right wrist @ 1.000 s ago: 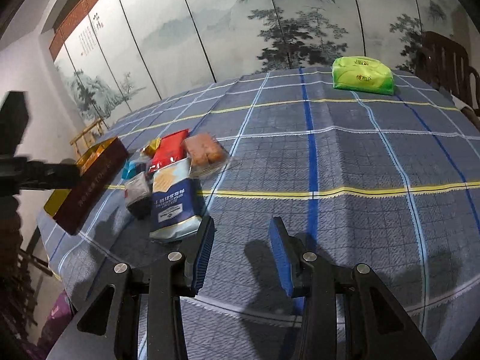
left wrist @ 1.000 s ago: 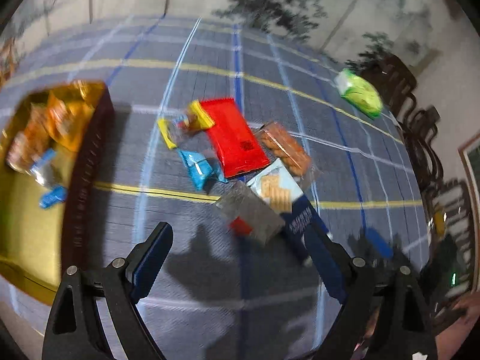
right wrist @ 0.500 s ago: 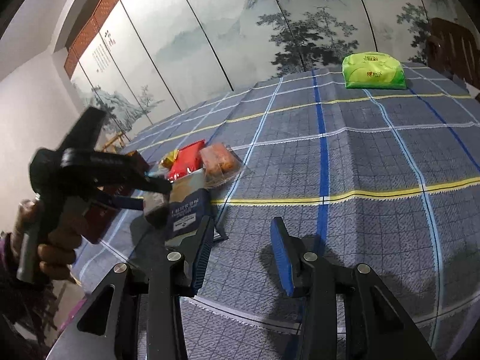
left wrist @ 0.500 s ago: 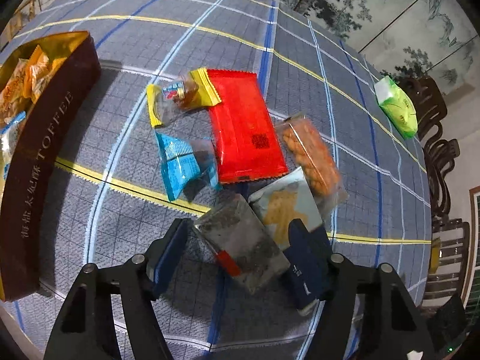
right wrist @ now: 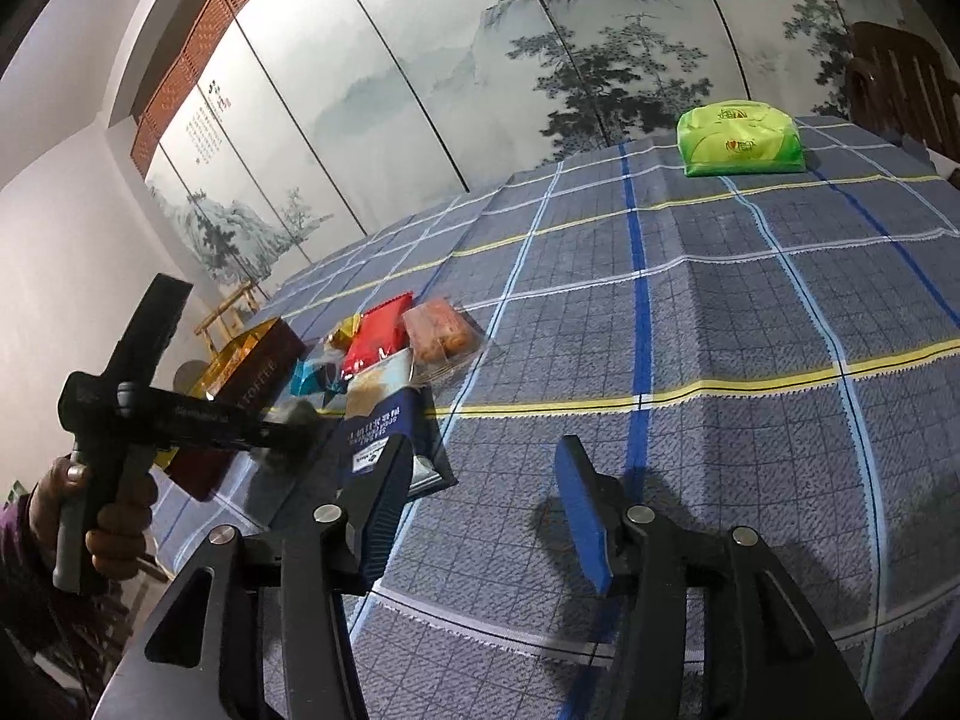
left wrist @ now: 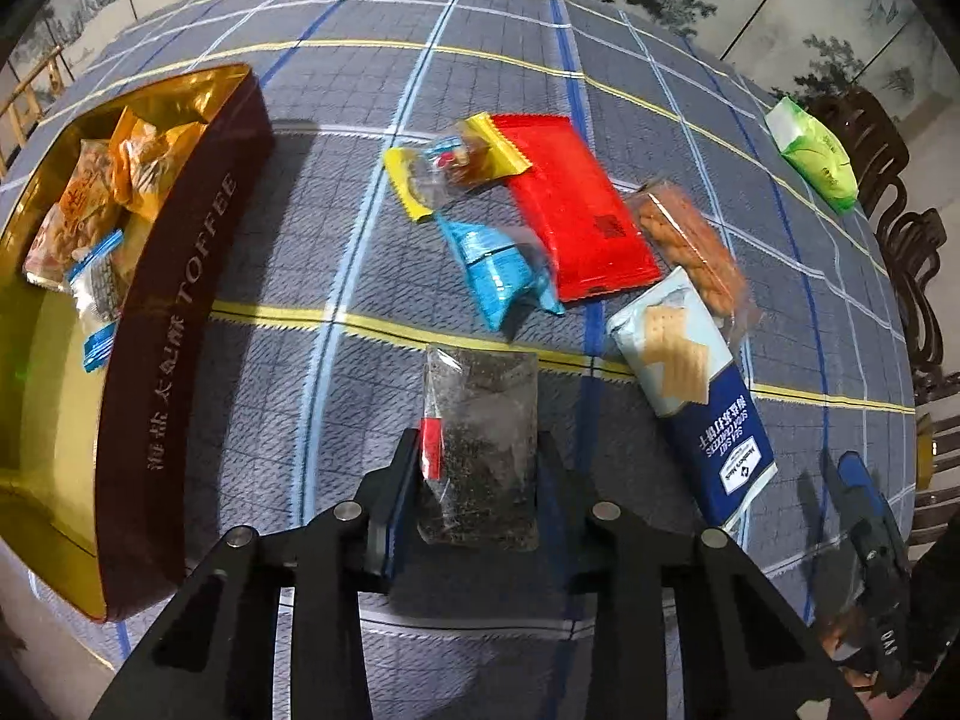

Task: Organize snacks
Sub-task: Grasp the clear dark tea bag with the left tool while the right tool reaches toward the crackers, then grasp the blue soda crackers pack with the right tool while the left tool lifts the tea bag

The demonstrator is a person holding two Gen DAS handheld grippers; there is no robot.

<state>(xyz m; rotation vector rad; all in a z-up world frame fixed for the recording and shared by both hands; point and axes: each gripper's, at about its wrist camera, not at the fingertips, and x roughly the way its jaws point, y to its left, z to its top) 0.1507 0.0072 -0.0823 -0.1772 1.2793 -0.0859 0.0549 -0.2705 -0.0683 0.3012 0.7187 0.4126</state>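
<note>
The left tongs (left wrist: pixel 477 480) gripped a clear plastic packet of dark contents with a red label (left wrist: pixel 478 441), long axis pointing away from the camera, above the blue checked surface (left wrist: pixel 336 228). The right tongs (right wrist: pixel 483 516) stood open, holding nothing. Farther left sat the maroon, gold-lined toffee box (left wrist: pixel 174 324).

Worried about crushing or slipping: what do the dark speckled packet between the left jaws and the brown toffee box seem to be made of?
The dark speckled packet looks like thin clear glossy plastic film: contents show through, with glare and wrinkles. The brown toffee box looks like rigid cardboard, matte outside, shiny gold foil lining inside; metal can't be excluded.
</note>
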